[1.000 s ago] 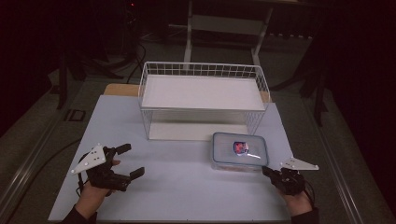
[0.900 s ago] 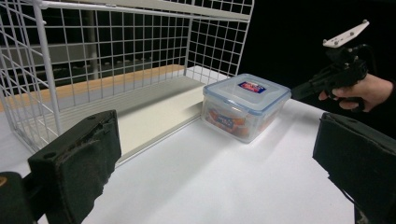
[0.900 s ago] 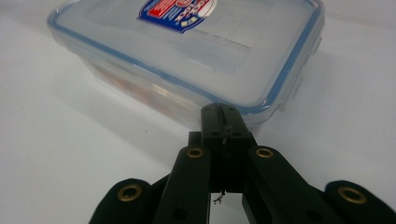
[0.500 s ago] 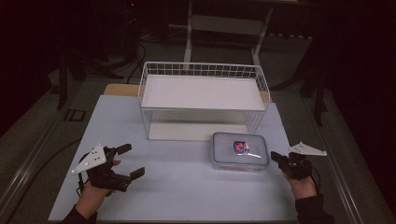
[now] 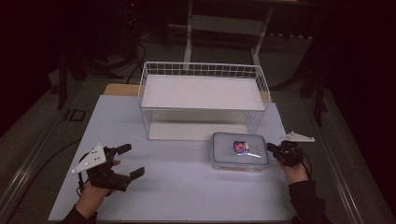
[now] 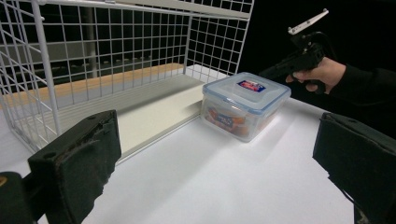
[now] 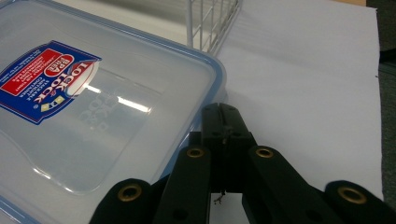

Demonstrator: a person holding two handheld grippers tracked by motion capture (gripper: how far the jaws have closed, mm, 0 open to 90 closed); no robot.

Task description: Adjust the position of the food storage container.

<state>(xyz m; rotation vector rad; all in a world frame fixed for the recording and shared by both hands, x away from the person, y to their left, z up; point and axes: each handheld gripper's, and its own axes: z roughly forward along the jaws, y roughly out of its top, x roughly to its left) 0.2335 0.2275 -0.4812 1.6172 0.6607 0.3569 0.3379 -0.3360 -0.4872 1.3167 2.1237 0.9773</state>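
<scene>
The right gripper has its jaws pressed together, with nothing between them, and its tip sits at the right edge of the box, touching or nearly so. Its own view shows what the high view cannot: the two jaws meet flush just beside the lid's blue rim, and the lid label reads in red and blue.

The left gripper is spread wide over bare table at the near left, well apart from the box. Its view looks across to the box's side, where orange contents show through the clear wall, and to the right gripper behind it.

The box stands just in front of the wire basket, near its right end.
</scene>
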